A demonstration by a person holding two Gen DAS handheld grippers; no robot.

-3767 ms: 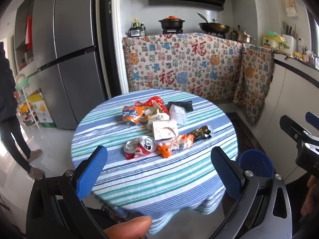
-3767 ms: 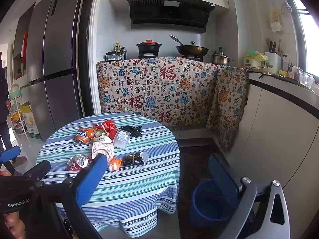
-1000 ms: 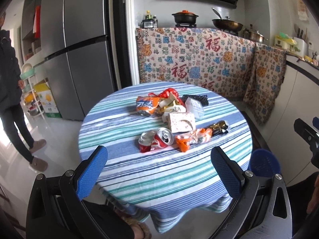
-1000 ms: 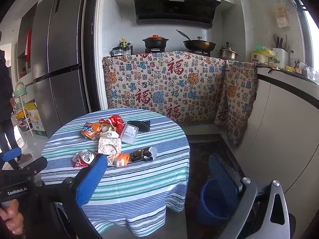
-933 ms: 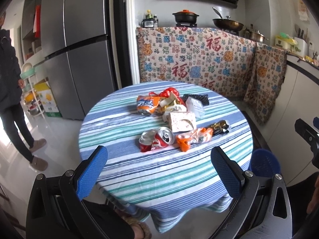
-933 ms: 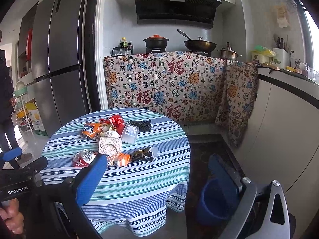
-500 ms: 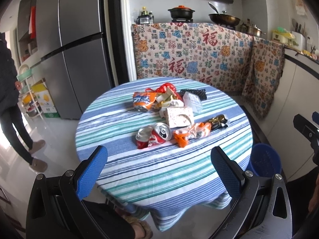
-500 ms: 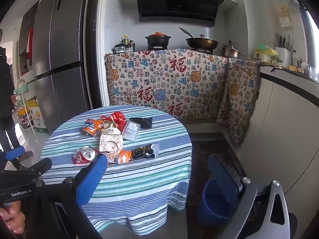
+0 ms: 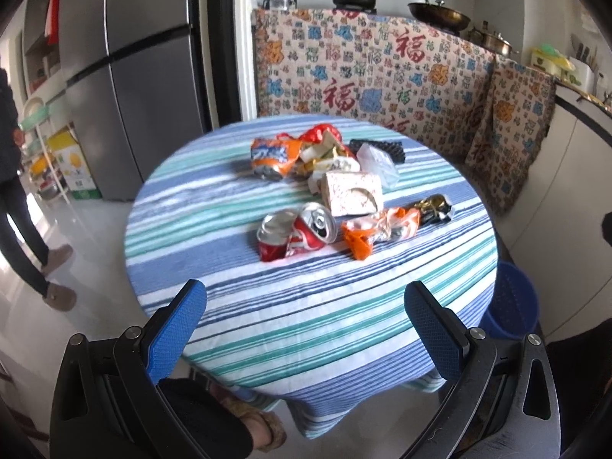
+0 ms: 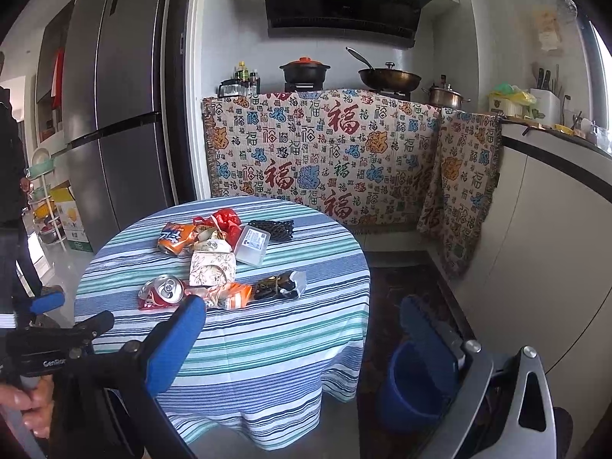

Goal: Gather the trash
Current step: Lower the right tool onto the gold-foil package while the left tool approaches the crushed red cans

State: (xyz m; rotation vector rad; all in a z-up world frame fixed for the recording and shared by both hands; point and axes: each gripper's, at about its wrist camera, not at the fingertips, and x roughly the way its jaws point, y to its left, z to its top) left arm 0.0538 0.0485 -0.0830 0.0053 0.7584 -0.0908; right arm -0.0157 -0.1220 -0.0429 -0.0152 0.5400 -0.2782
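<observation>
A heap of trash lies mid-table on the round striped table (image 9: 306, 306) (image 10: 267, 344): a crushed red can (image 9: 296, 233) (image 10: 162, 291), an orange wrapper (image 9: 376, 231) (image 10: 229, 295), a patterned tissue box (image 9: 352, 193) (image 10: 212, 266), an orange snack bag (image 9: 273, 155) (image 10: 176, 238), a clear plastic box (image 10: 252, 245) and a dark foil wrapper (image 9: 434, 208) (image 10: 279, 287). My left gripper (image 9: 306, 325) is open and empty over the table's near edge. My right gripper (image 10: 302, 344) is open and empty to the table's right. A blue bin (image 9: 510, 302) (image 10: 417, 386) stands on the floor beside the table.
A grey fridge (image 9: 145, 76) stands behind on the left, a cloth-draped counter (image 10: 325, 153) with pots behind the table, white cabinets (image 10: 554, 248) on the right. A person in dark clothes (image 9: 19, 191) stands at the far left. A foot (image 9: 264, 426) shows below the left gripper.
Both grippers have drawn closer to the table, the left one most, so the trash heap looks larger. Both stay open and empty.
</observation>
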